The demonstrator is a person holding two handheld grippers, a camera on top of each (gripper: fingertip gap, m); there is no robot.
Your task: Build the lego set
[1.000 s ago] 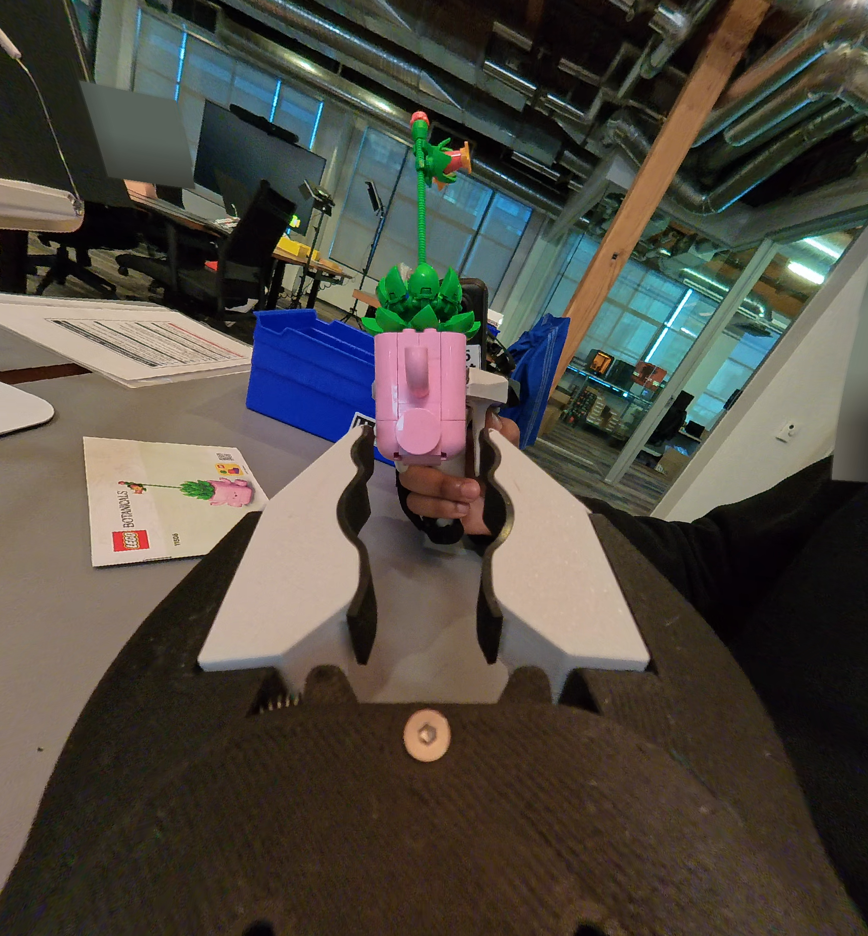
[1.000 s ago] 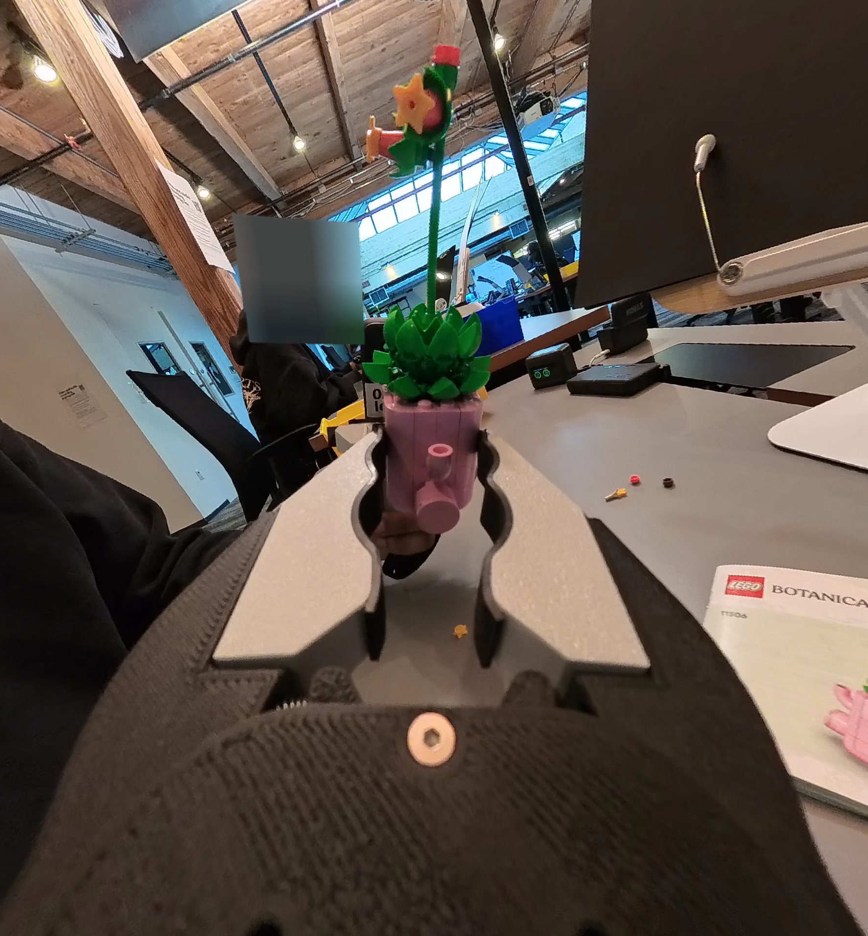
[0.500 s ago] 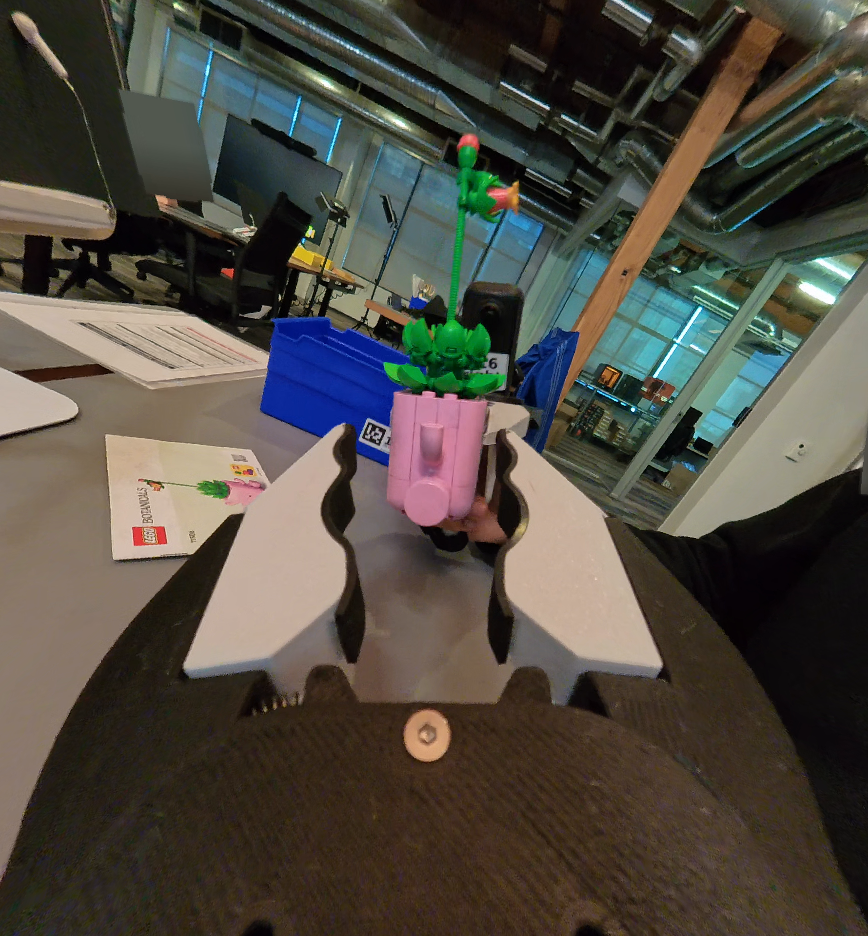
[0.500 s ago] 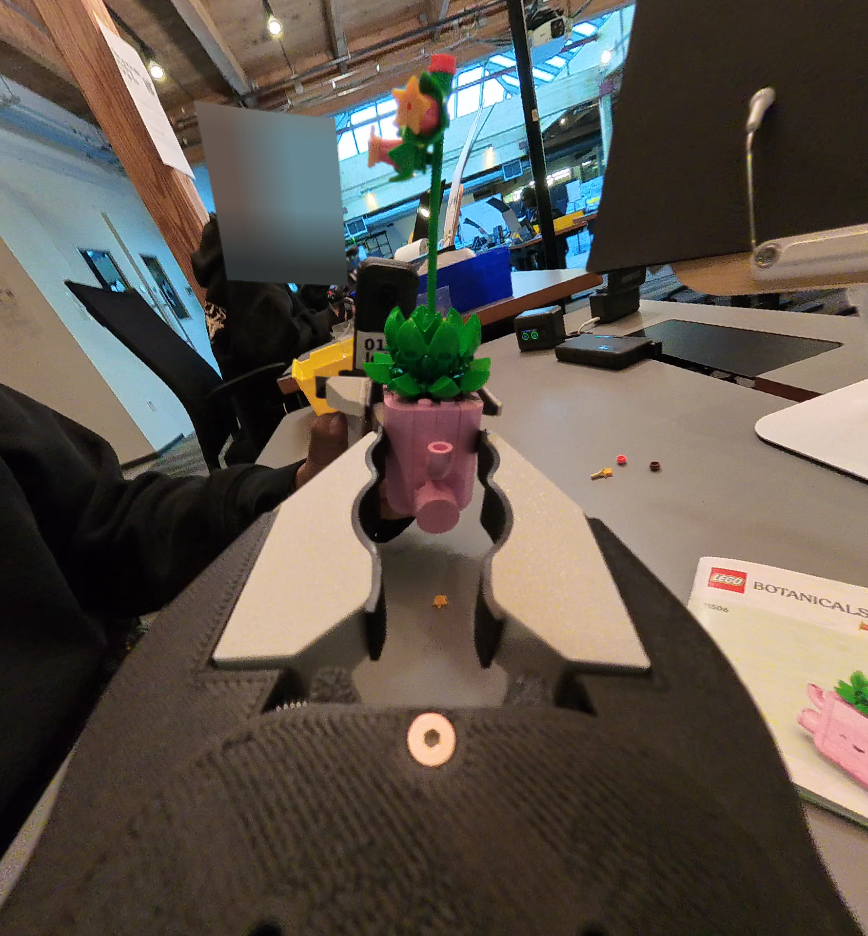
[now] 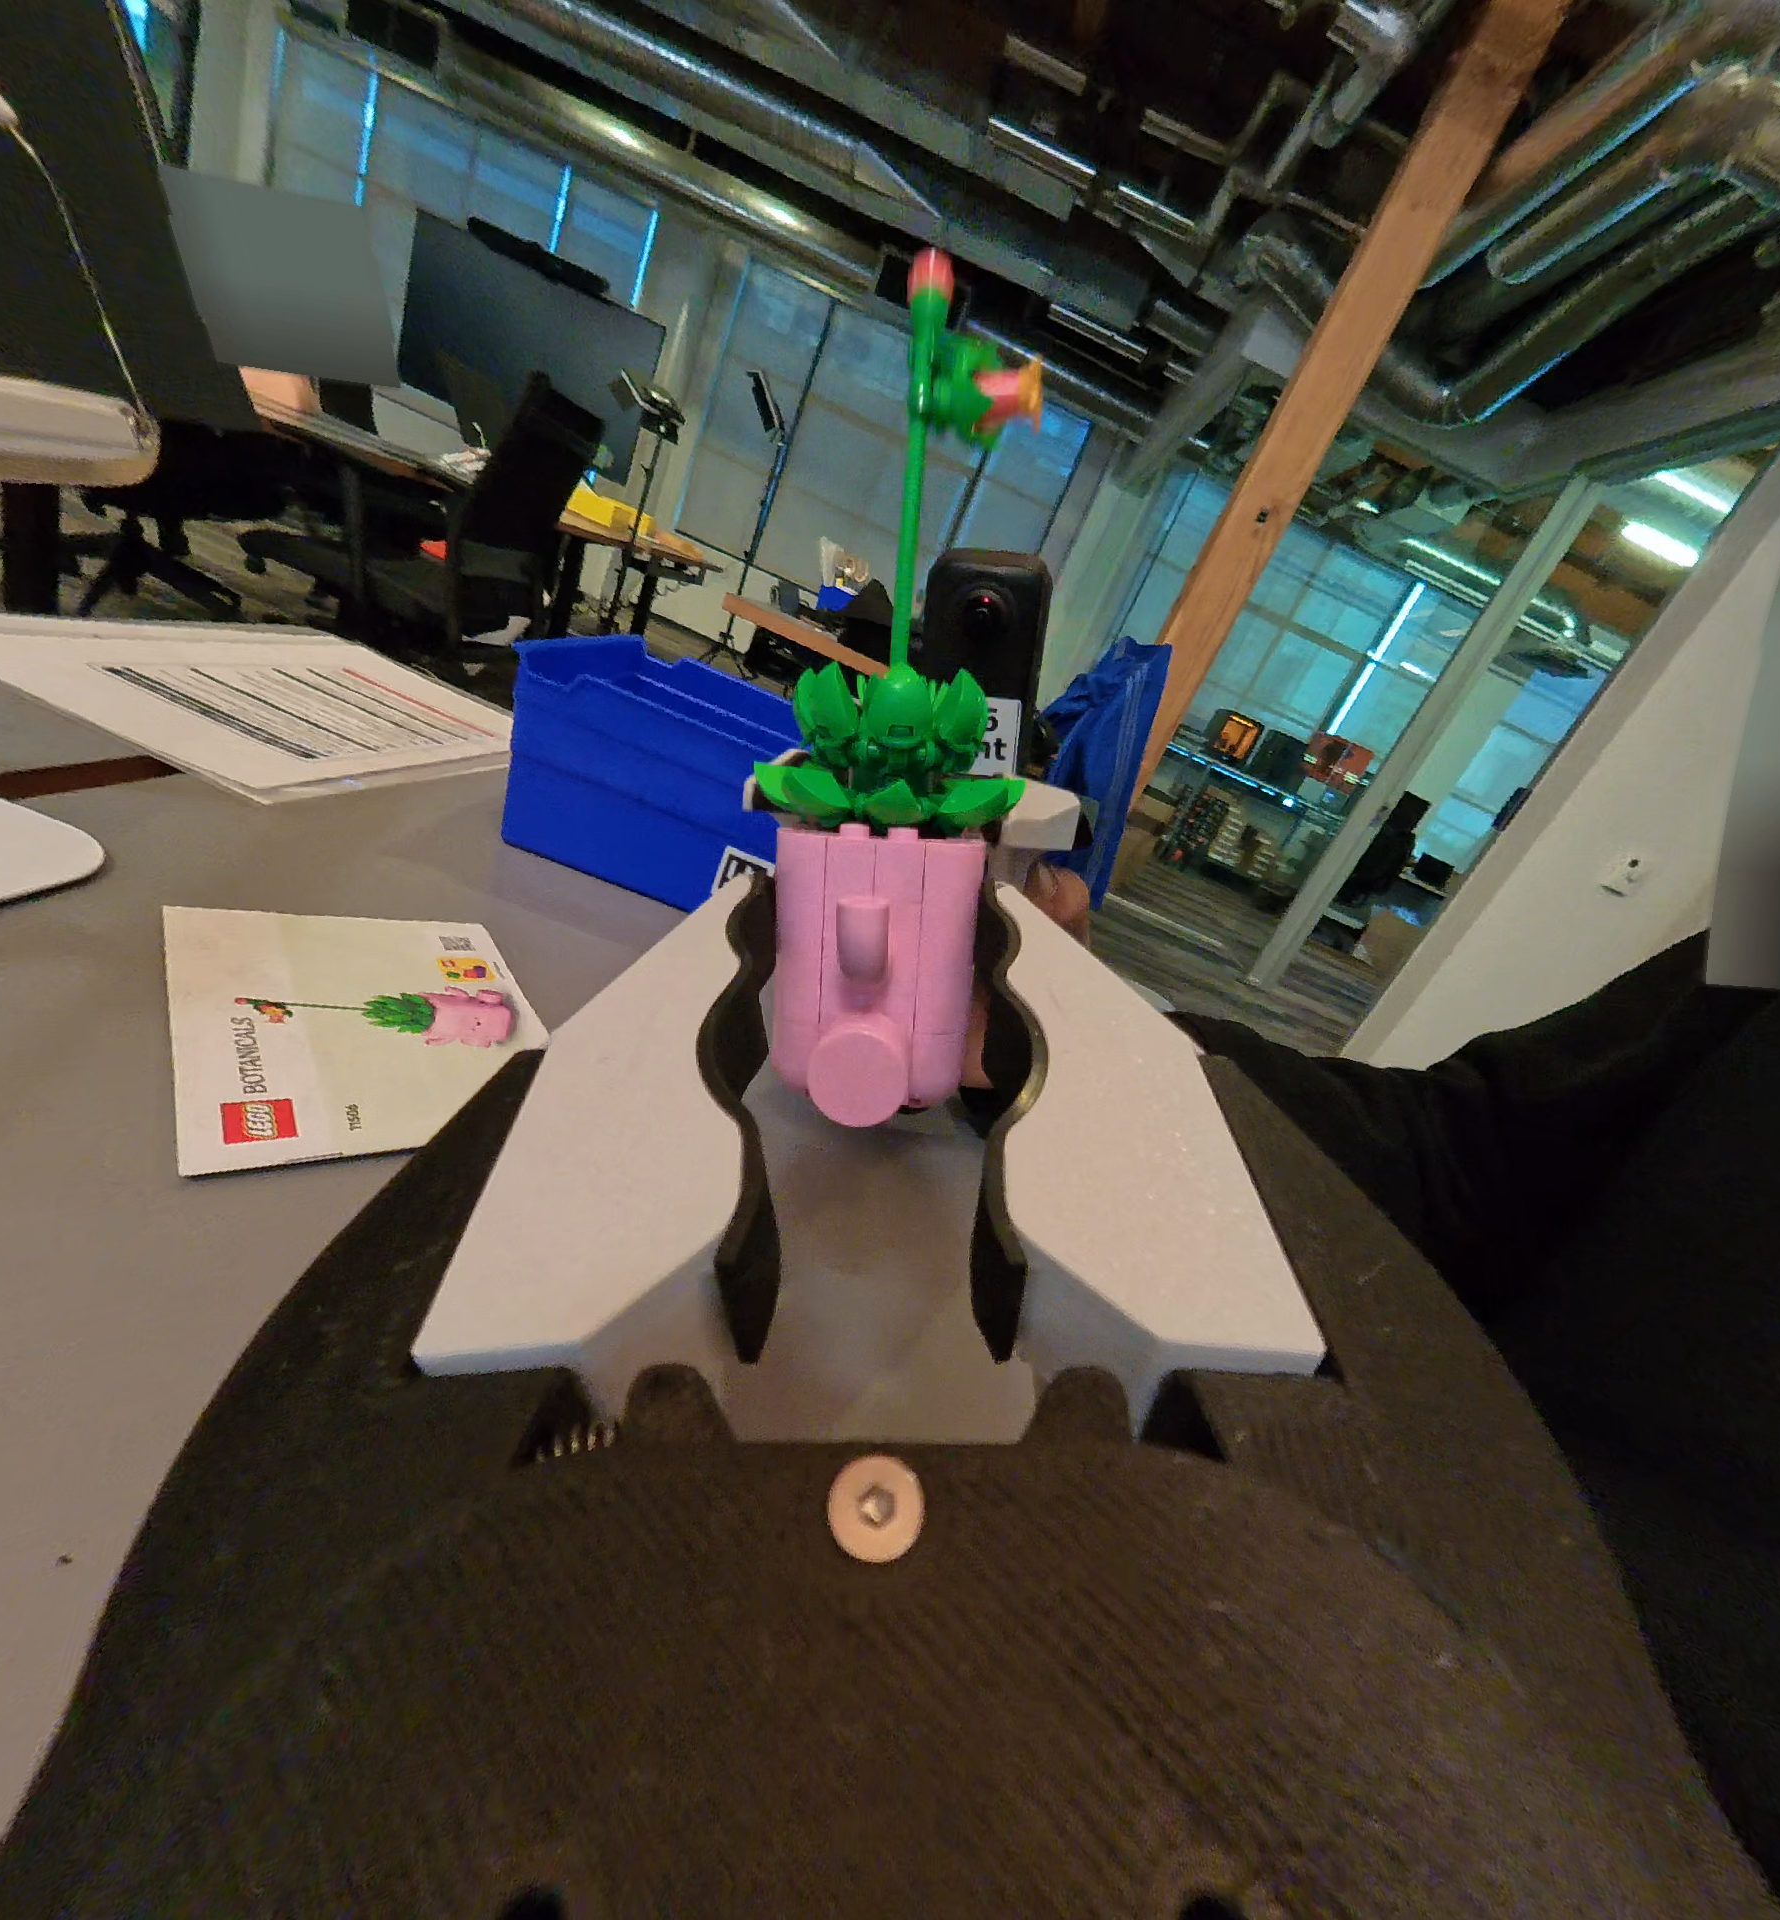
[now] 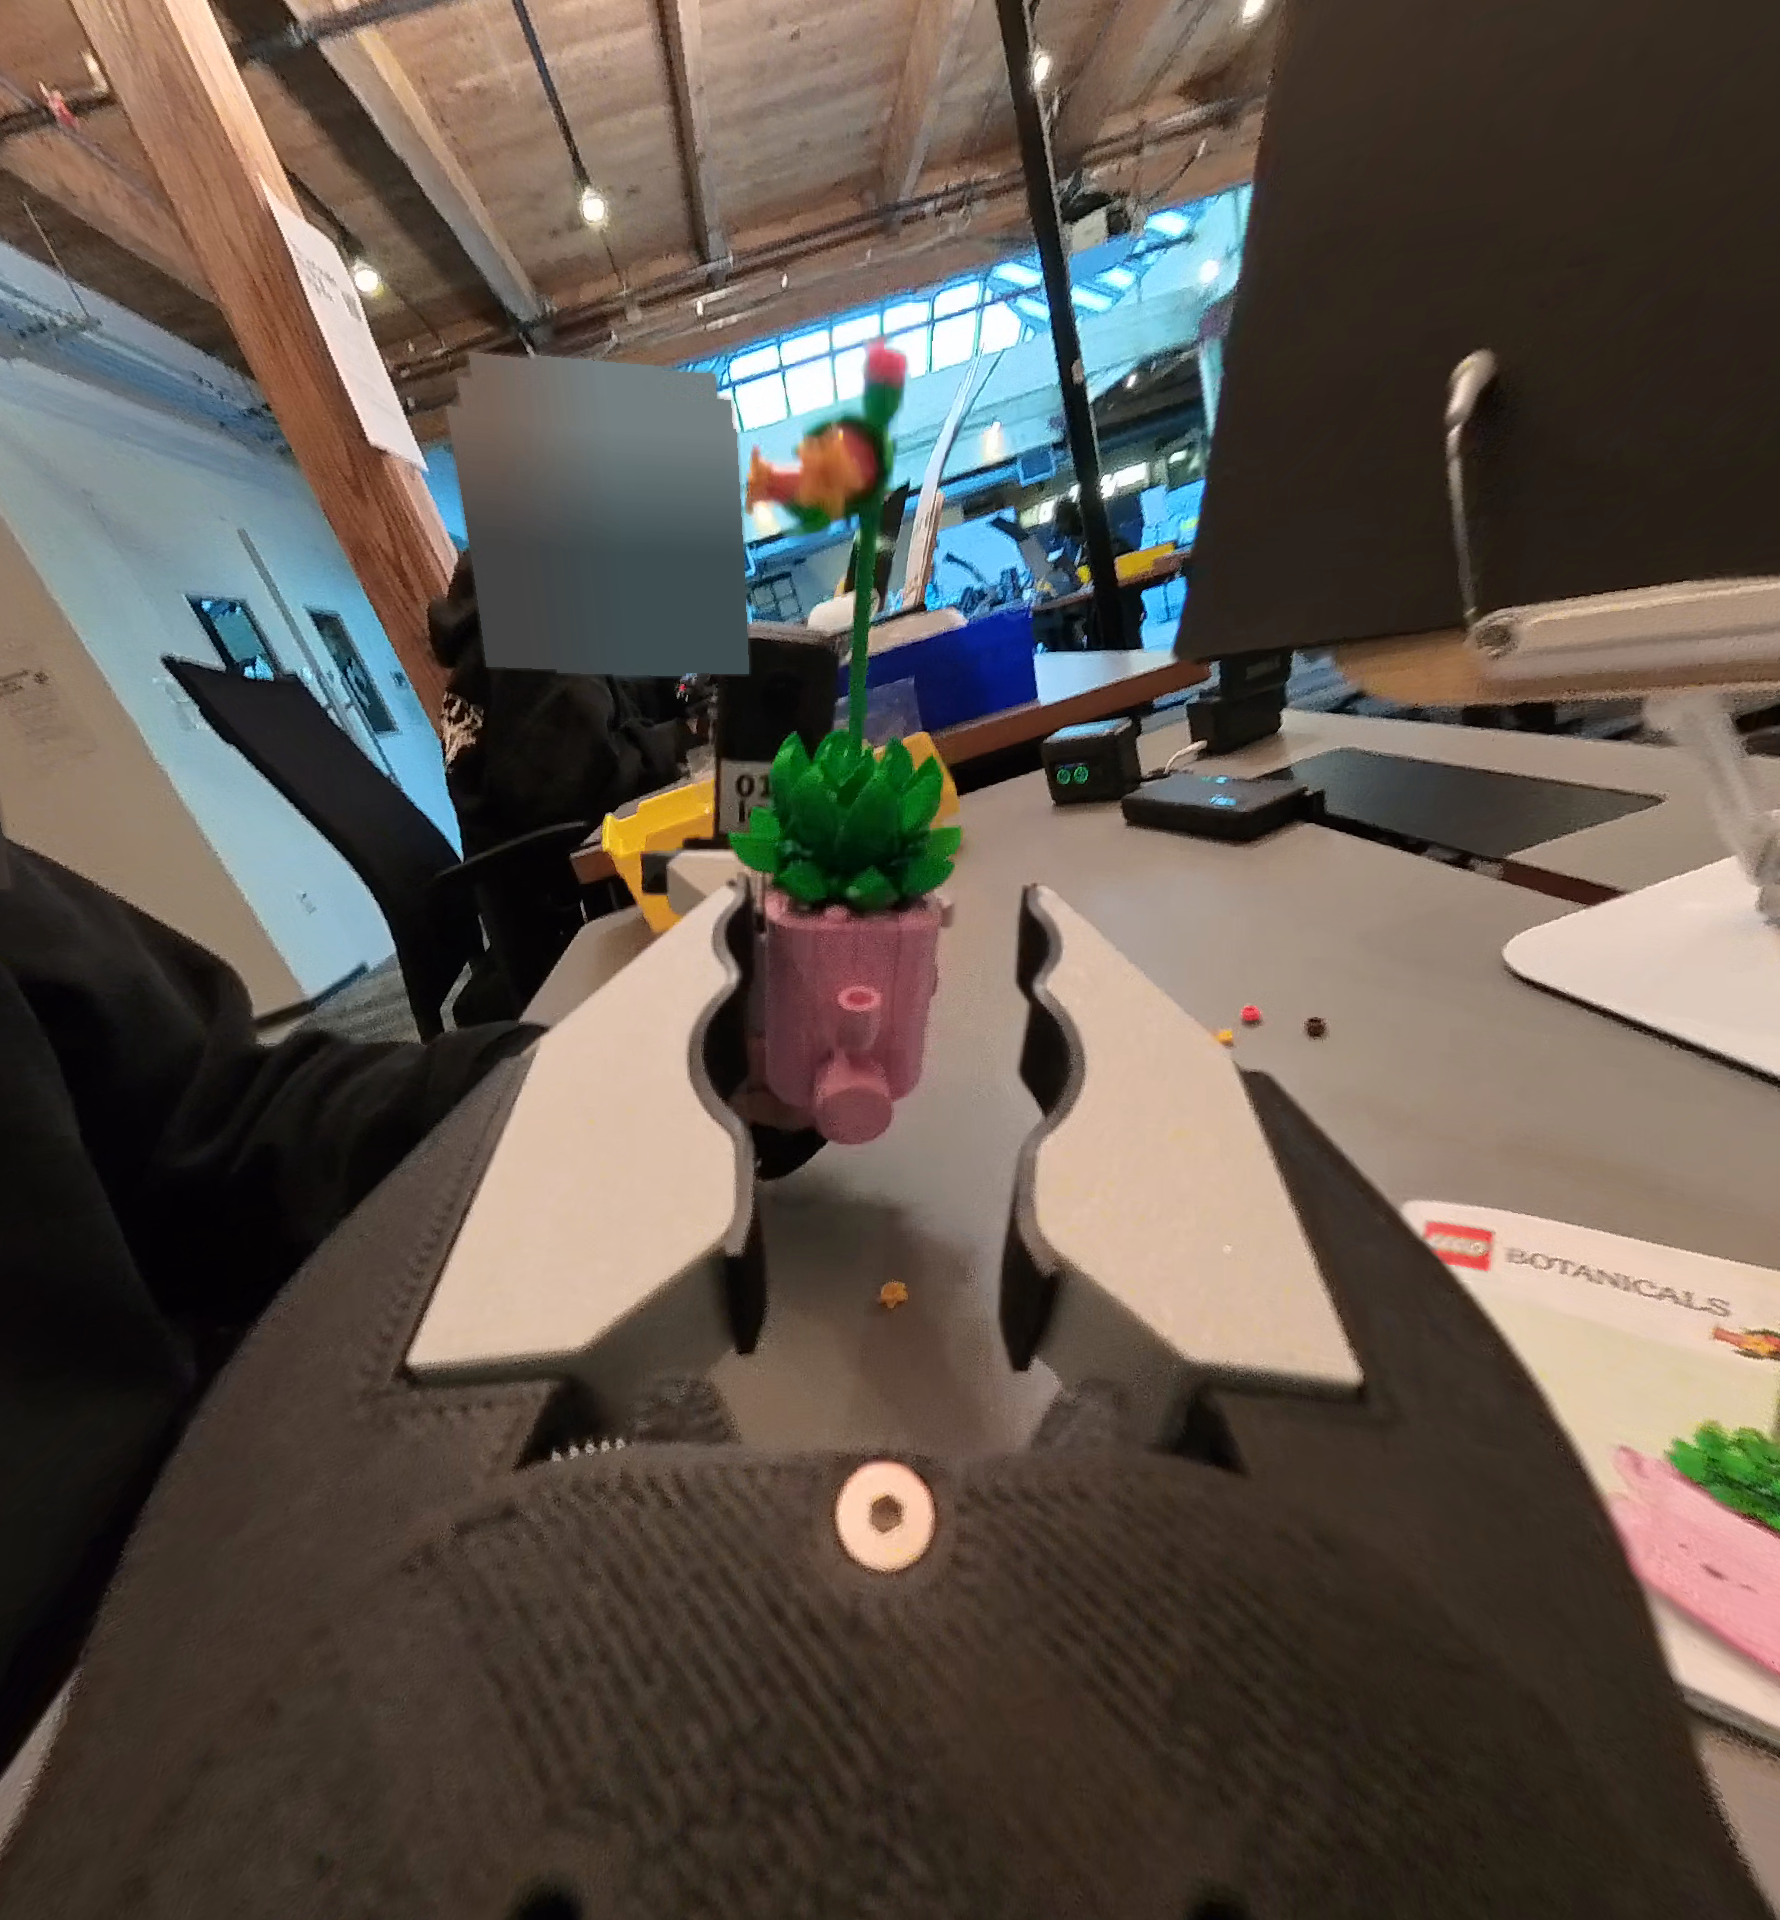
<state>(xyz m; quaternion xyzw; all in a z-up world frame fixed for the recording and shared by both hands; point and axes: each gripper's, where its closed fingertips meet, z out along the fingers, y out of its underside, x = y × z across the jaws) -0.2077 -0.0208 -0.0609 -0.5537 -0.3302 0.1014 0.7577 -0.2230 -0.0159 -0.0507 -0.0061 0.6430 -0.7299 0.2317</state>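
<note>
the left gripper [image 5: 870, 997] points forward and slightly upward at mid-frame, its jaws closed on the pink lego pot [image 5: 870, 987], both pads touching the pot's sides. the pot stands upright, off the grey table [image 5: 55, 1299], with green leaves [image 5: 886, 758] on its rim and a thin green stem [image 5: 907, 540] rising to a blurred flower [image 5: 979, 384] in the upper centre.

the right gripper [image 6: 875, 997] faces the same pot [image 6: 844, 1013] from the opposite side, jaws spread apart: the left pad sits just beside the pot, and a clear gap lies between the pot and the right pad.

the instruction booklet [image 5: 335, 1029] lies flat at the left, bare table round it. beyond it, a blue bin [image 5: 637, 769] stands left of centre. in the right wrist view, tiny loose pieces [image 6: 1270, 1023] lie right of centre.
</note>
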